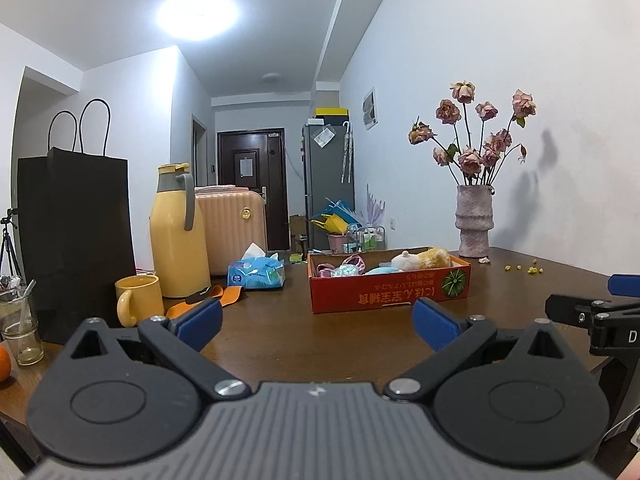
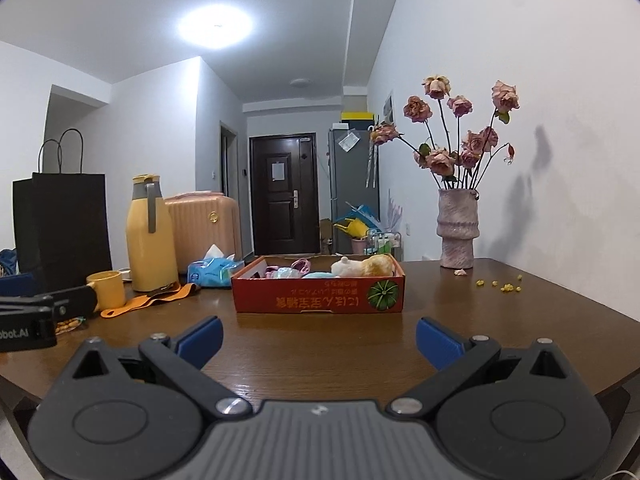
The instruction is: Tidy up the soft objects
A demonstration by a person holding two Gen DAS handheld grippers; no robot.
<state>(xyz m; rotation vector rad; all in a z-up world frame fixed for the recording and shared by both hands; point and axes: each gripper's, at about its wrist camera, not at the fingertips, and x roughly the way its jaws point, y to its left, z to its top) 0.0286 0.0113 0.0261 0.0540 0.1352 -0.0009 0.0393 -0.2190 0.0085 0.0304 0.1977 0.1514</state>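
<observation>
Setting: lived-in apartment, dining table facing the entry hall.

I see a dark front door far down the hall, a grey fridge to its right, a pink suitcase at left, and a wooden table with a vase of dried roses and a yellow thermos.

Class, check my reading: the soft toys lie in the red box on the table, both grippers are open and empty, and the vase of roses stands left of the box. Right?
One slip: the vase of roses stands right of the red box, as the right wrist view shows. The soft toys lie in it; left gripper and right gripper are open and empty.
</observation>
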